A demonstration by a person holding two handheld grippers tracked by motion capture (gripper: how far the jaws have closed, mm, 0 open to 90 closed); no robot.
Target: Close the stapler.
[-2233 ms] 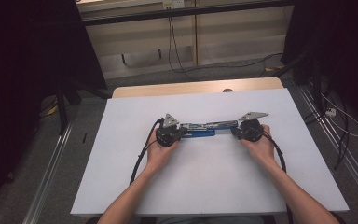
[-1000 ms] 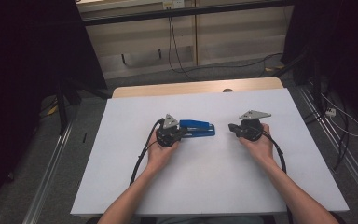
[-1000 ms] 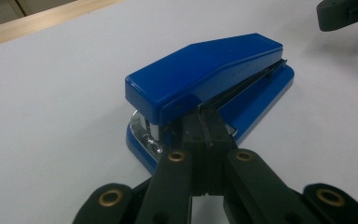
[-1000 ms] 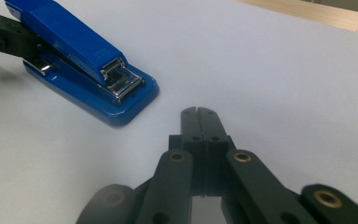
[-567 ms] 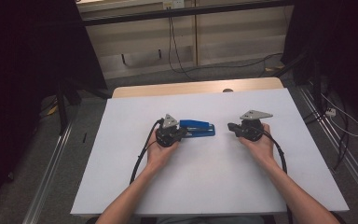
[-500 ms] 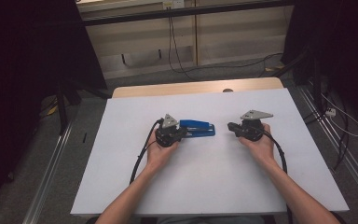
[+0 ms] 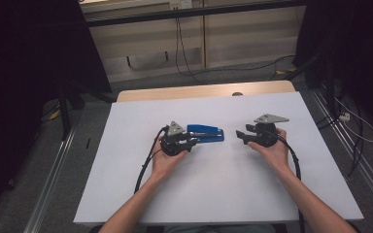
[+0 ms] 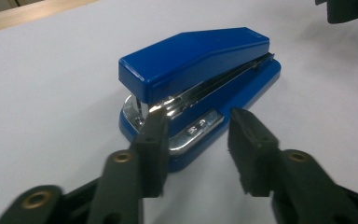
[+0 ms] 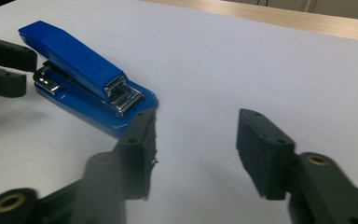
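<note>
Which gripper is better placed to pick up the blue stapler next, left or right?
Probably left. The left gripper, jaws just opened, sits right at the stapler's front end, while the right gripper stands apart from its hinge end.

- The stapler is the one obstacle on the white table, lying between the left gripper and right gripper.
- Bare surface lies open near, far, and right of the stapler.
</note>
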